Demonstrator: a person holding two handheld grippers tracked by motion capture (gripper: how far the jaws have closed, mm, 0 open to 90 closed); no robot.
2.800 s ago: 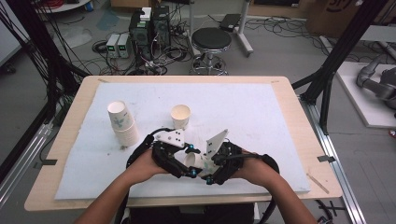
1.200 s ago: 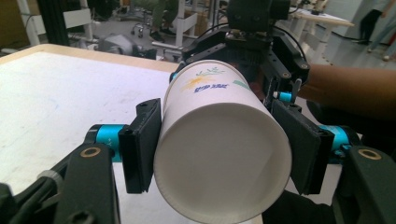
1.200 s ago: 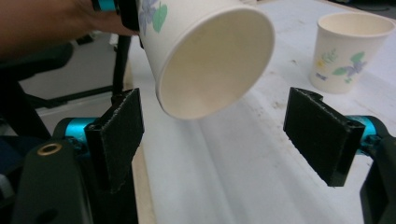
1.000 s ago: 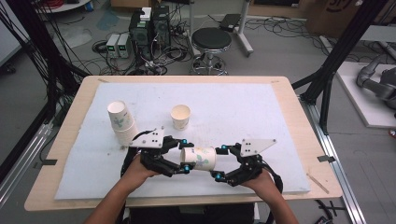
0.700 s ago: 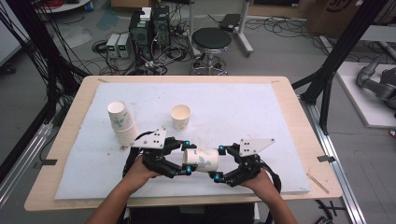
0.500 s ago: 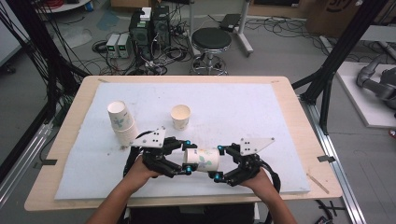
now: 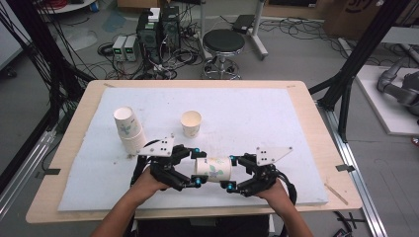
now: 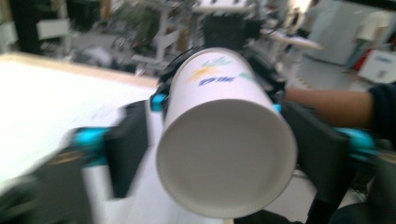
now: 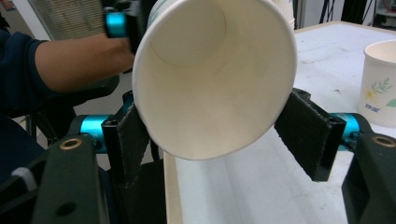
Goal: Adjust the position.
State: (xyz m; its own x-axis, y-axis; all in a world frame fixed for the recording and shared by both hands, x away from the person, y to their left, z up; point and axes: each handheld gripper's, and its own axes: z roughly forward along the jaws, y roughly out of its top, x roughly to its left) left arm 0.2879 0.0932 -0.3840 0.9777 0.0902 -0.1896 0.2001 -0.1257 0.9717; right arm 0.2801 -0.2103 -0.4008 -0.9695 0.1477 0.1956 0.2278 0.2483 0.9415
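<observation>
A white paper cup [image 7: 213,169] with a green print lies on its side in the air between my two grippers, above the front of the mat. My right gripper [image 7: 230,173] is shut on its open-mouth end; in the right gripper view both pads [image 9: 303,133] press the rim of the cup [image 9: 215,79]. My left gripper [image 7: 197,166] is at the base end. Its jaws have just been opening and now stand apart from the cup [image 8: 224,158], which is still between them.
A stack of paper cups [image 7: 127,129] stands at the mat's left, and a single upright cup [image 7: 190,123] sits just behind my left gripper, also seen as the cup [image 9: 380,88] at right. The white mat [image 7: 257,113] covers the wooden table [image 7: 316,123].
The left jaws have spread away from the cup's base end. Both hands and the cup have stayed where they were a second ago.
</observation>
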